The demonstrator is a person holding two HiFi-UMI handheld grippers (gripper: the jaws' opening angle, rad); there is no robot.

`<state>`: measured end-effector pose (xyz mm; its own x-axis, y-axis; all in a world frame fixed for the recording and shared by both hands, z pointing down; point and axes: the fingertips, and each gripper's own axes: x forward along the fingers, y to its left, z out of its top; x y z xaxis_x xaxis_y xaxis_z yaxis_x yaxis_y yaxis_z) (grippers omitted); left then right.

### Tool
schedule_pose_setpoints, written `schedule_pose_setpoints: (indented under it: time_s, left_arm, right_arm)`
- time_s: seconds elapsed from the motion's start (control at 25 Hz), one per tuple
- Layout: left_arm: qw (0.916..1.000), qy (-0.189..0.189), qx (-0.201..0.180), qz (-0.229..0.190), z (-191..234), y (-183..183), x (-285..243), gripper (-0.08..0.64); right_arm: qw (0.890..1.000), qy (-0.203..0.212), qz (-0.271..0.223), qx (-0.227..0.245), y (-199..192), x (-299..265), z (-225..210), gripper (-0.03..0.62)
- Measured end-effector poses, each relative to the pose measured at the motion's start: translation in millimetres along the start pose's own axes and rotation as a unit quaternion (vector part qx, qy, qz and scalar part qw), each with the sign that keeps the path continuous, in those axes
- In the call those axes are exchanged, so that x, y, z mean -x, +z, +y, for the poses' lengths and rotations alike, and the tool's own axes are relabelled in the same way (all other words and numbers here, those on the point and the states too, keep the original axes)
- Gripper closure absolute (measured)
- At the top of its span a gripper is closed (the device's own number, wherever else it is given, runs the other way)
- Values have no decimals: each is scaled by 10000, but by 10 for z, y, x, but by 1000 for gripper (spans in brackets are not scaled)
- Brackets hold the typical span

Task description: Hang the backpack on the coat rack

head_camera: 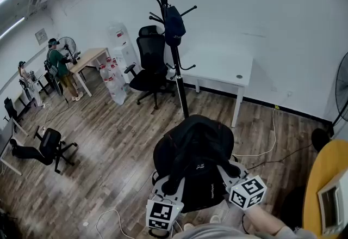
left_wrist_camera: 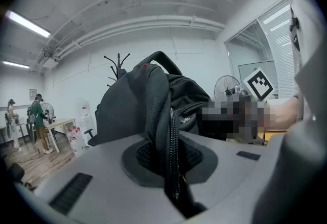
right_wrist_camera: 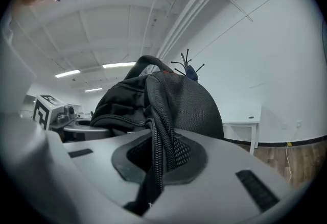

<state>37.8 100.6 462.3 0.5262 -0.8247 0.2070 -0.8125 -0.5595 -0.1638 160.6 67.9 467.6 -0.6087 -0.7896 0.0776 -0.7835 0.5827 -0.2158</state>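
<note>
Backpack [head_camera: 193,156] is lifted, left gripper [left_wrist_camera: 171,167] and right gripper [right_wrist_camera: 153,164] each clamped on what looks like a strap, but the coat rack [head_camera: 175,42] stands well ahead, so the carry and hooking are left.

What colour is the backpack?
Black; the backpack shows best in the head view.

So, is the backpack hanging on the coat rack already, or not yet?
Not yet. The left gripper and right gripper hold the backpack by its straps, apart from the coat rack.
</note>
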Motion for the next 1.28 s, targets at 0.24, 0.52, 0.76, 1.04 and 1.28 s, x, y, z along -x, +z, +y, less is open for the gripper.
schedule_pose_setpoints:
  time_s: [0.24, 0.52, 0.76, 1.04, 1.28]
  left_arm:
    - [9999, 94, -37, 7, -46, 81, -126, 526]
    - [9995, 307, -112, -35, -134, 183, -262, 526]
    - [9992, 409, -4, -34, -133, 219, -351, 525]
    - [9995, 303, 1, -52, -51, 196, -493, 525]
    - [9999, 138, -3, -87, 225, 155, -643, 525]
  right_arm:
    - [9999, 107, -27, -41, 56, -9, -152, 561]
    - [9992, 394, -80, 27, 168, 2, -325, 560]
    - [9988, 486, -35, 66, 241, -65, -419, 560]
    - [9993, 370, -5, 22, 219, -215, -527, 560]
    - [9998, 187, 24, 38, 220, -498, -564, 560]
